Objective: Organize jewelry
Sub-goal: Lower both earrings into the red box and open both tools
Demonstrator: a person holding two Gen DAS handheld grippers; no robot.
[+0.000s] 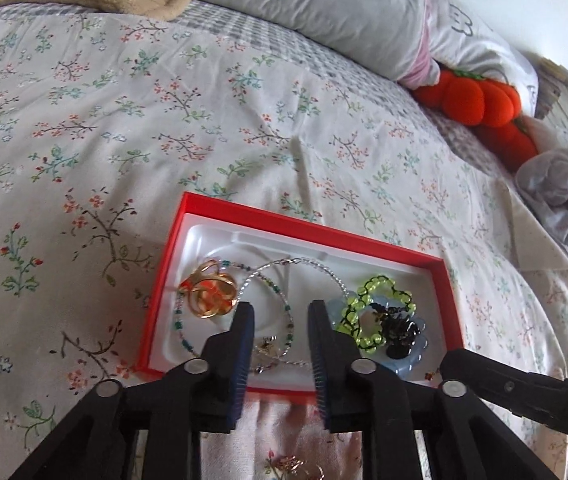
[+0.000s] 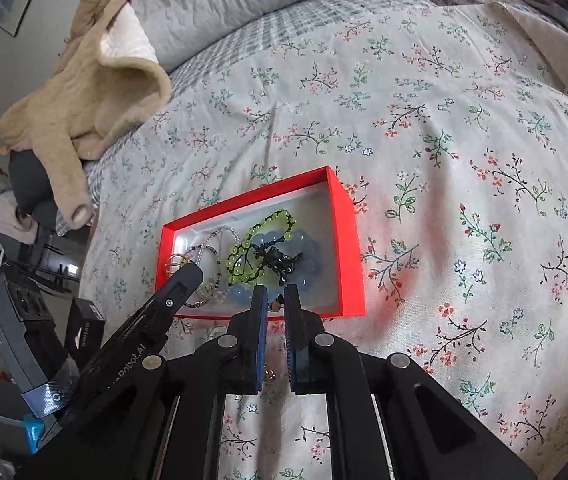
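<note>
A red box (image 1: 451, 300) with a white insert lies on the flowered bedspread; it also shows in the right wrist view (image 2: 348, 240). Inside lie a gold ring cluster (image 1: 208, 293), thin beaded bracelets (image 1: 284, 320), a green bead bracelet (image 1: 380, 312) (image 2: 255, 246), a pale blue piece (image 1: 416, 360) and a black piece (image 2: 277, 260). My left gripper (image 1: 281, 308) is open and empty above the box's near side. My right gripper (image 2: 275, 294) is nearly closed on a small dangling jewelry piece (image 2: 275, 305) at the box's near edge.
A beige fleece jacket (image 2: 95, 92) lies at the bed's far left. Grey pillows (image 1: 336, 12) and an orange plush pumpkin (image 1: 476, 100) sit at the head. More small gold jewelry (image 1: 296, 466) lies on the bedspread beneath the left gripper. Crumpled cloth (image 1: 560, 196) is at the right.
</note>
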